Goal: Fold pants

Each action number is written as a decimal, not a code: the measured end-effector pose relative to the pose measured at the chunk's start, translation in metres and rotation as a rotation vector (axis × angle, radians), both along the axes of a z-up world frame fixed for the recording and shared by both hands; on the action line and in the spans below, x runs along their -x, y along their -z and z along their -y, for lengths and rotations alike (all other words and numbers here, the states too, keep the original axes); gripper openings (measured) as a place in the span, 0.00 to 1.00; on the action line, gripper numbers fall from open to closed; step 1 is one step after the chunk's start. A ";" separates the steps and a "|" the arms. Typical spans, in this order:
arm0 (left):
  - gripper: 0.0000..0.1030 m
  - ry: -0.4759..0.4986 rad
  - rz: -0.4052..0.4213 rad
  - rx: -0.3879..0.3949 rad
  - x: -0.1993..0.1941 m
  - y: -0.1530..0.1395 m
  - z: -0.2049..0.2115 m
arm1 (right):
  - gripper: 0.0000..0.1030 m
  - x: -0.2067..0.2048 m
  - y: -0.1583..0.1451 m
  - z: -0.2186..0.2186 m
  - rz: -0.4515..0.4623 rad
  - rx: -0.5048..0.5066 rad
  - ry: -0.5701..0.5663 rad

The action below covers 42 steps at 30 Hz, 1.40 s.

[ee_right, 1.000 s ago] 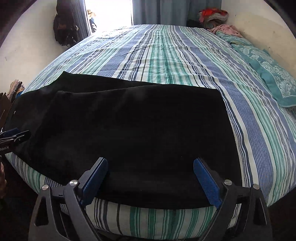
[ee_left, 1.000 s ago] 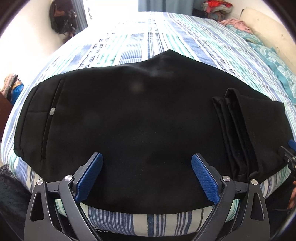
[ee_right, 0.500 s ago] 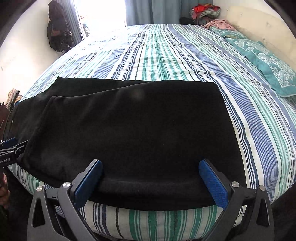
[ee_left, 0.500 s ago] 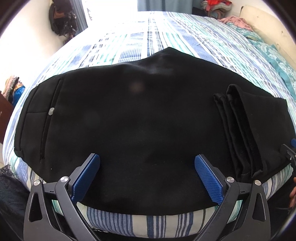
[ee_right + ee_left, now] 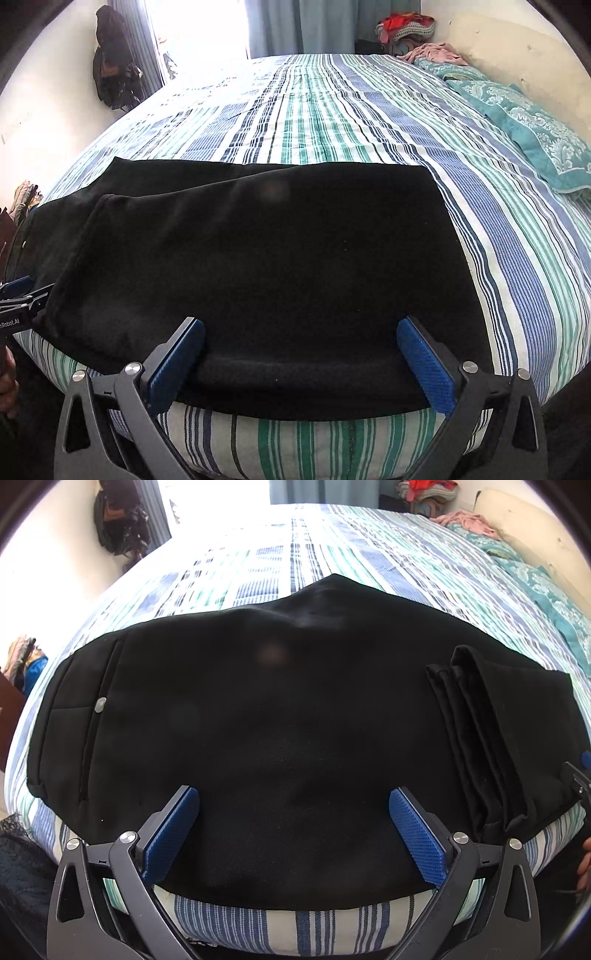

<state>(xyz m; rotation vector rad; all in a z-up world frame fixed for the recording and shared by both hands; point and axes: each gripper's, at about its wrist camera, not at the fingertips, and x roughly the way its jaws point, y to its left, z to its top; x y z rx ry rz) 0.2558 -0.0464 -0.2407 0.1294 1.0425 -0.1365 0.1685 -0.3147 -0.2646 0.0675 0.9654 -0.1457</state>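
Pants: black pants (image 5: 280,720) lie flat, folded over, along the near edge of the bed (image 5: 332,110).
Left hand-held gripper (image 5: 293,808): jaws spread wide above the cloth, gripping nothing.
Right hand-held gripper (image 5: 301,339): jaws wide apart too, nothing held.
Pillow: teal pillow (image 5: 535,129) far right.

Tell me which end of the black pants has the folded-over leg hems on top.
The end by the right gripper: stacked hem edges lie on the pants there. The opposite end shows the waistband button.
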 end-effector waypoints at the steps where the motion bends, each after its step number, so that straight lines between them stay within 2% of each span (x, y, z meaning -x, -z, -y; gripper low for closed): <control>1: 1.00 0.002 -0.001 0.001 0.000 0.000 0.000 | 1.00 0.000 0.000 0.000 0.000 0.000 0.000; 4: 0.99 0.010 -0.020 0.010 -0.003 -0.002 -0.002 | 1.00 0.000 0.000 0.000 0.000 0.001 -0.001; 6: 0.99 0.010 -0.043 0.045 -0.006 -0.007 -0.008 | 1.00 0.000 0.000 0.000 0.000 0.000 -0.001; 9: 0.99 -0.034 -0.038 0.074 -0.013 -0.018 -0.024 | 1.00 0.000 0.000 0.000 0.000 0.000 0.000; 15: 0.99 -0.110 -0.001 0.008 -0.023 -0.034 -0.053 | 1.00 -0.001 0.000 0.000 -0.003 0.005 0.001; 20: 0.99 -0.154 -0.011 -0.007 -0.027 -0.035 -0.069 | 1.00 -0.001 0.000 0.000 -0.003 0.006 0.001; 32: 0.99 -0.177 -0.007 -0.025 -0.032 -0.035 -0.077 | 1.00 0.000 0.000 0.000 -0.001 0.008 0.000; 34: 0.99 -0.186 -0.022 0.000 -0.035 -0.033 -0.084 | 1.00 0.000 -0.001 0.000 0.004 0.011 0.000; 37: 0.98 -0.200 -0.056 0.110 -0.043 -0.032 -0.106 | 1.00 -0.001 -0.001 0.001 0.003 0.011 -0.001; 39: 0.98 -0.236 -0.037 0.181 -0.052 -0.040 -0.133 | 1.00 -0.001 -0.001 0.001 0.004 0.012 -0.001; 42: 0.98 -0.304 0.003 0.238 -0.069 -0.054 -0.181 | 1.00 -0.001 -0.001 0.001 0.003 0.012 0.000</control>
